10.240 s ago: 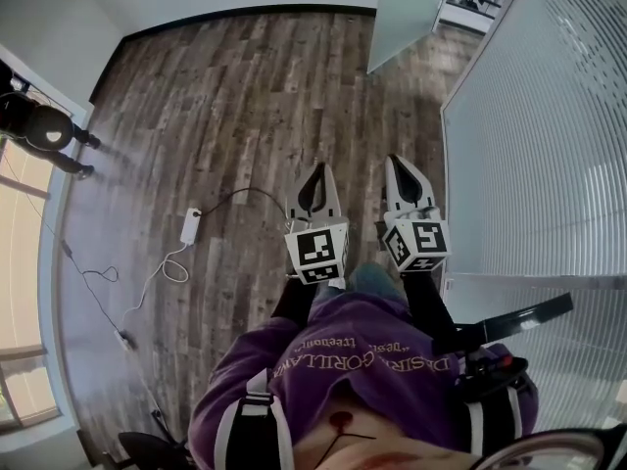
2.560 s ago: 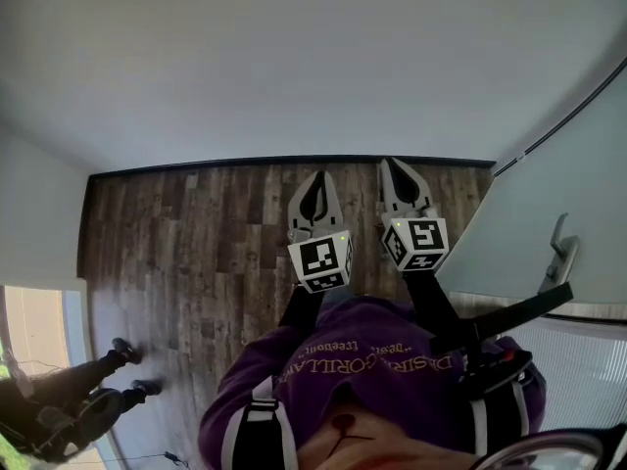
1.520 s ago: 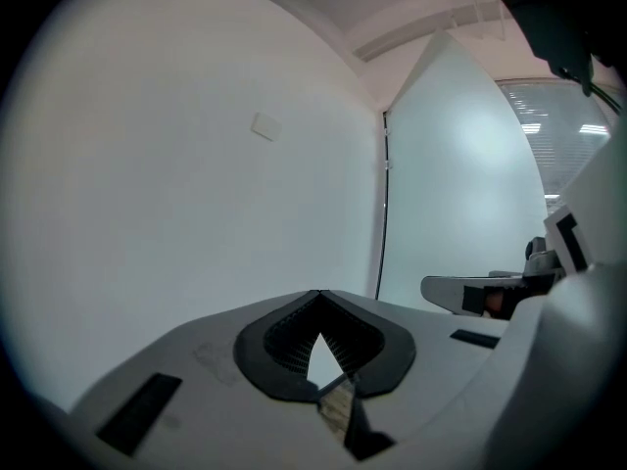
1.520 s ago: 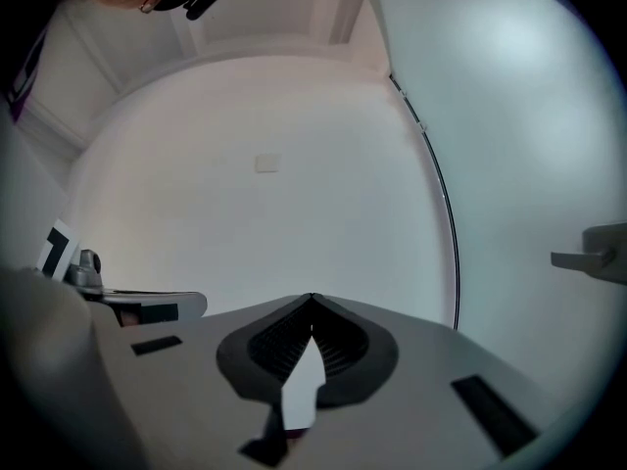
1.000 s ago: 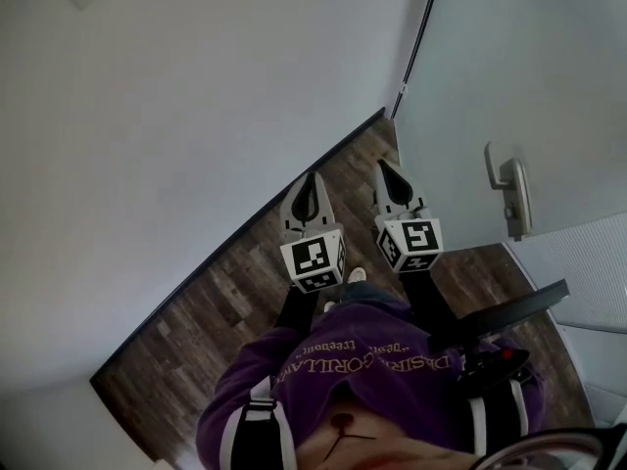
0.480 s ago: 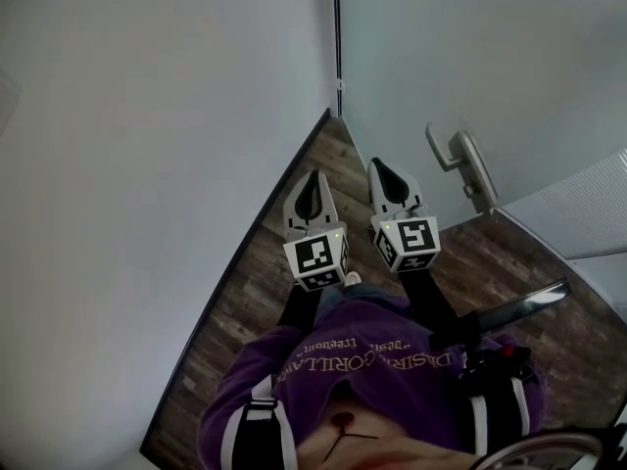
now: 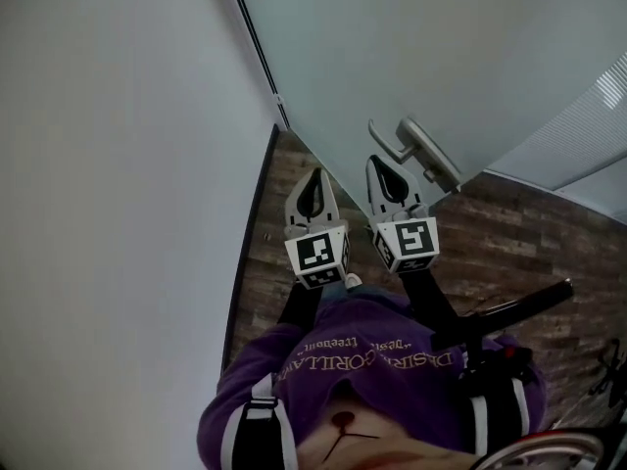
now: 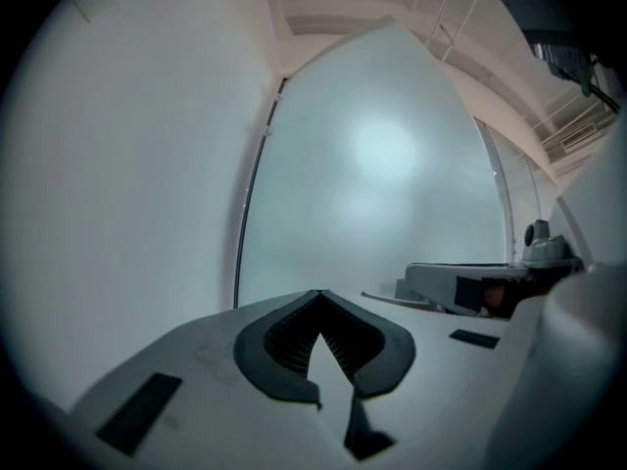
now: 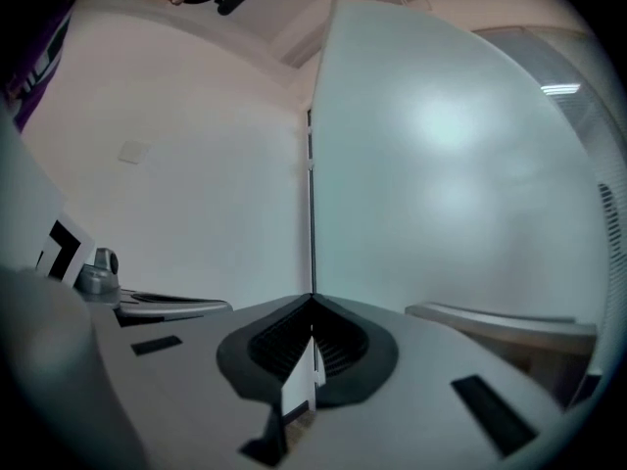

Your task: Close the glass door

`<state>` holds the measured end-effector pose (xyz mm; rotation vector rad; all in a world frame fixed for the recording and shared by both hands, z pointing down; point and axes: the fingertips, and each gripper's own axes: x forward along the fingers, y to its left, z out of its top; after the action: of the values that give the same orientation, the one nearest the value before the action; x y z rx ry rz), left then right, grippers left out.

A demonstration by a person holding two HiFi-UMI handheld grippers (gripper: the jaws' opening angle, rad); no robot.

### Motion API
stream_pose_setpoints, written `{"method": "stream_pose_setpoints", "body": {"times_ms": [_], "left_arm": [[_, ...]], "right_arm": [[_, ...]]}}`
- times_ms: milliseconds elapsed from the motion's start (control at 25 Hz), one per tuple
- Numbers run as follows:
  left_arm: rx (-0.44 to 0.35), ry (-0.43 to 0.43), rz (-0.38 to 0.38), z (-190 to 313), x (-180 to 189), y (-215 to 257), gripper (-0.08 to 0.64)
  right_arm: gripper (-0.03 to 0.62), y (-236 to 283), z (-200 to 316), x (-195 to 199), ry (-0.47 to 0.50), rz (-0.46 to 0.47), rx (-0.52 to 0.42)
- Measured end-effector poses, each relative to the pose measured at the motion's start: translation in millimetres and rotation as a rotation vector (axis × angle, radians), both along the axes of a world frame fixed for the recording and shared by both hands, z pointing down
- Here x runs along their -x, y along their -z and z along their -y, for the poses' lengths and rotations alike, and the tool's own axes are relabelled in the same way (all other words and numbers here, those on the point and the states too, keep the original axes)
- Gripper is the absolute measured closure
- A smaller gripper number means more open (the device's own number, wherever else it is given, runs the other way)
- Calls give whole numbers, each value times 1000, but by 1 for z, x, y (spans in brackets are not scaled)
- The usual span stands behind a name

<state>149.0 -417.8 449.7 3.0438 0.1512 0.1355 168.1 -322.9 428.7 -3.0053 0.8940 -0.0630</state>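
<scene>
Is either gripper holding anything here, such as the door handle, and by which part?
Nothing is held. The left gripper and the right gripper both have their jaws shut with nothing between them; the door handle is ungrasped.

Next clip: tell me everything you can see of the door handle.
The door handle is a silvery-grey metal lever on a long plate, fixed to the frosted glass door. The lever curves out from the pane toward the person. Nothing grips it: the right gripper, fingers together, points close beside it; contact cannot be told.
</scene>
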Motion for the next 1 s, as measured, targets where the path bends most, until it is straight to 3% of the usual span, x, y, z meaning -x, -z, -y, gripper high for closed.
{"method": "stream_pose_setpoints", "body": {"times_ms": [320,840,1000], "left_arm": [[-21,-205,-25,-16,-29,19,558],[28,-498,39,-48,-40,9,558],[-19,-574,51,-54,-40,-5,558]], "right_arm": [[603,12,-16,-7,-199,2,-17],[603,5,-39,7,-486,25,-8],[603,4,-43,17,-561,27,4]]}}
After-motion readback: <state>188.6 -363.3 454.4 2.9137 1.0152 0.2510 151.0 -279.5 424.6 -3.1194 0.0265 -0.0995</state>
